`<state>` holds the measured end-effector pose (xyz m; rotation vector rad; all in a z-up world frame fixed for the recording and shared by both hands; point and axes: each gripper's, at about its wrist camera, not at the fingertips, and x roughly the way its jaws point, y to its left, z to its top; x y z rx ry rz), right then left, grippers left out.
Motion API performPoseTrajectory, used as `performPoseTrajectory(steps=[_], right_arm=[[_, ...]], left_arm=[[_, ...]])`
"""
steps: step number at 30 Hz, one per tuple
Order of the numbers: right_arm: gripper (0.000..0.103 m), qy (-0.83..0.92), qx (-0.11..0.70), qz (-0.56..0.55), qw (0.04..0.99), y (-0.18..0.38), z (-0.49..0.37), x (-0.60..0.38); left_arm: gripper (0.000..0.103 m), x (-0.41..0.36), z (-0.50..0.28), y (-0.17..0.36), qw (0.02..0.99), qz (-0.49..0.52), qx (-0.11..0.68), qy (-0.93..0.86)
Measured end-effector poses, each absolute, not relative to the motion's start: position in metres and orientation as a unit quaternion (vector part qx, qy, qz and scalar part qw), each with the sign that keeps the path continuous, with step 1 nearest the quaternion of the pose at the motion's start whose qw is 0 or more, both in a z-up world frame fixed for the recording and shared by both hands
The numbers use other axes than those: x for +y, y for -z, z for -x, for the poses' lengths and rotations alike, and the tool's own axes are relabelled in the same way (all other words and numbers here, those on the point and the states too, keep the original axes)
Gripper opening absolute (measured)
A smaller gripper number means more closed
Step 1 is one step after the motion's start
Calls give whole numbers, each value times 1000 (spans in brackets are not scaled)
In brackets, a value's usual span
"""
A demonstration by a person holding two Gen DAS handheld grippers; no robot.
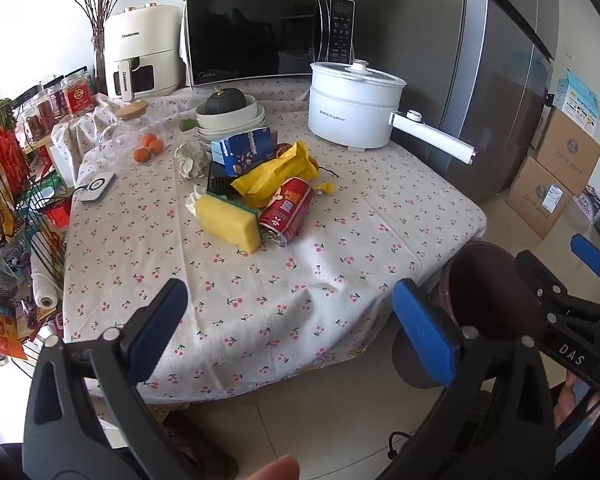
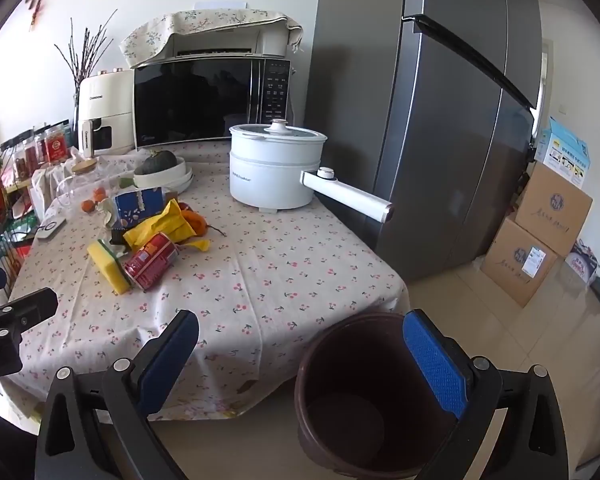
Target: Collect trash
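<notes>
The left gripper (image 1: 288, 328) hangs spread wide and holding nothing, its 2 blue-padded fingers low over the near edge of the white cherry-print tablecloth (image 1: 260, 280). The right gripper (image 2: 300, 364) is likewise spread and holding nothing, poised off the table's near right corner, above the dark brown round plastic bin (image 2: 340, 420) that stands on the tiled floor just beside the table; the bin looks bare inside.

The trash lies ahead of both grippers in 1 heap on the middle-left of the table. Nearest is the red printed drink can (image 1: 287, 210), on its side, its long axis running from near-left to far-right with the open silver end toward the left gripper. It touches the yellow rectangular sponge with a green scouring face (image 1: 230, 218) on its left. Behind them sit the crumpled yellow plastic bag (image 1: 278, 174), the blue and white printed carton (image 1: 244, 152) and a crumpled grey-white paper wad (image 1: 190, 160).

By my judgement the left gripper is the nearer and looks almost straight at the heap, while the right would have to reach across to its left. The can's side-lying axis suggests closing across its round body, then carrying it right and down to the bin.
</notes>
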<state>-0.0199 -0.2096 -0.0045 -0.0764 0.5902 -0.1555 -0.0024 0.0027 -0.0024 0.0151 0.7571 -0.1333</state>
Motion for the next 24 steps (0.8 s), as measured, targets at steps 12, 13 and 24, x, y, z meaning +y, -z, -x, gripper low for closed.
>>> performPoseTrajectory(steps=[12,13,24], right_arm=[[103,74,297,24,952,5,20,-210],[103,75,297,24,952,4,20,-210],[103,72,302,20,950,5,19,-212]], left_arm=[[102,2,-1,5,923,-2,377,72],[102,2,-1,5,923,-2,377,72],[102,2,-1,4,924,-3,376,74]])
